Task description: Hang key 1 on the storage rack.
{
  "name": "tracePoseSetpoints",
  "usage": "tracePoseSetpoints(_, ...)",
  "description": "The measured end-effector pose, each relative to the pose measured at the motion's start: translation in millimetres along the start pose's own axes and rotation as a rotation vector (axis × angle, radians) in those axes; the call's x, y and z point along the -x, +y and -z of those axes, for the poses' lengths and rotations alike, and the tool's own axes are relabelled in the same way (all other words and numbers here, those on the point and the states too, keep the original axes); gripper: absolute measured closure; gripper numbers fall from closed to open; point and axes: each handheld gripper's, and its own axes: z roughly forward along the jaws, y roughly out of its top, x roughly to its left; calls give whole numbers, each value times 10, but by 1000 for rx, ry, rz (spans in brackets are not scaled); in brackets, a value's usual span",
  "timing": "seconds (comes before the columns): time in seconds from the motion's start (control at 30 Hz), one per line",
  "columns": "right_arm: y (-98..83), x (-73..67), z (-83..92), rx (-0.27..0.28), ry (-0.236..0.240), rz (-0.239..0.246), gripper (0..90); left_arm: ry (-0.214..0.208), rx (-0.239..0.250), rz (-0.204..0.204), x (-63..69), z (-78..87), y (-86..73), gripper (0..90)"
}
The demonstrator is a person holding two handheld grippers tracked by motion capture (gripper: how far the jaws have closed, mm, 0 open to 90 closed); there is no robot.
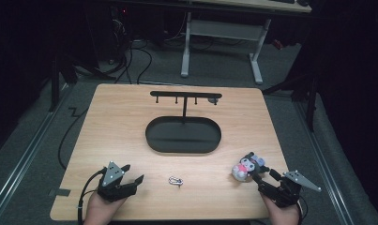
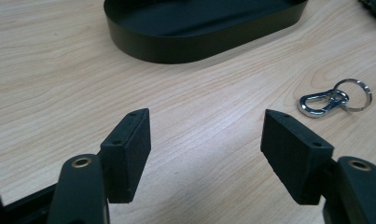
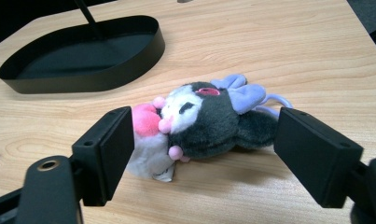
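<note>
A small plush toy (image 1: 245,166), dark grey and white with pink bits and a lilac bow, lies on its side at the table's front right. My right gripper (image 1: 265,173) stands open just in front of it. In the right gripper view the plush toy (image 3: 209,121) lies between and a little beyond the spread pads (image 3: 106,144), which do not press on it. A silver clasp with a key ring (image 1: 175,181) lies at the front middle. My left gripper (image 1: 132,172) rests open to its left with nothing between its jaws; the clasp (image 2: 332,99) shows past the right pad (image 2: 293,154).
A black oval tray (image 1: 151,136) sits at the table's centre, with a thin post rising from it to a bar with hooks (image 1: 185,95). Its wall (image 2: 195,46) lies ahead of the left gripper. A desk frame and cables stand on the floor beyond the table.
</note>
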Motion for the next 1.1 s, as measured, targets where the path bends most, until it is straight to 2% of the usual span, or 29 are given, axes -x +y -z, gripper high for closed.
tracePoseSetpoints(0.07,-12,13,-9,-9,0,6,230,-5,7,12,-16,1,10,341)
tracePoseSetpoints(0.2,-34,29,-11,-21,-6,20,259,-3,7,7,-25,-7,26,344)
tracePoseSetpoints(0.33,-69,36,6,-12,-43,110,273,-6,7,21,-70,-31,36,347)
tracePoseSetpoints(0.47,-90,28,1,-28,-65,142,303,-7,6,31,-99,-63,47,347)
tracePoseSetpoints(0.5,-96,28,3,-24,-68,157,352,-8,6,30,-99,-72,53,347)
tracePoseSetpoints(0.53,-118,10,28,-4,-76,208,433,-7,5,29,-99,-77,56,347)
tracePoseSetpoints(0.57,-125,6,40,-3,-84,223,453,-7,5,29,-96,-85,58,345)
tracePoseSetpoints(0.67,-136,23,67,-26,-98,203,547,-5,4,27,-89,-108,63,344)
tracePoseSetpoints(0.7,-136,23,67,-26,-98,203,547,-7,4,28,-86,-116,64,344)
tracePoseSetpoints(0.77,-130,49,91,-36,-93,177,656,-12,0,25,-80,-130,64,343)
tracePoseSetpoints(0.8,-114,86,101,-46,-83,149,825,-15,-2,22,-72,-140,62,343)
tracePoseSetpoints(0.83,-114,86,101,-46,-83,149,825,-15,-2,22,-72,-140,62,343)
tracePoseSetpoints(0.87,-112,98,102,-49,-80,137,881,-16,-6,18,-69,-144,58,343)
tracePoseSetpoints(1.0,-86,183,-6,-91,-99,120,900,-14,-7,17,-76,-118,40,343)
tracePoseSetpoints(1.1,-73,207,-76,-108,-96,115,900,-6,-8,23,-93,-82,14,343)
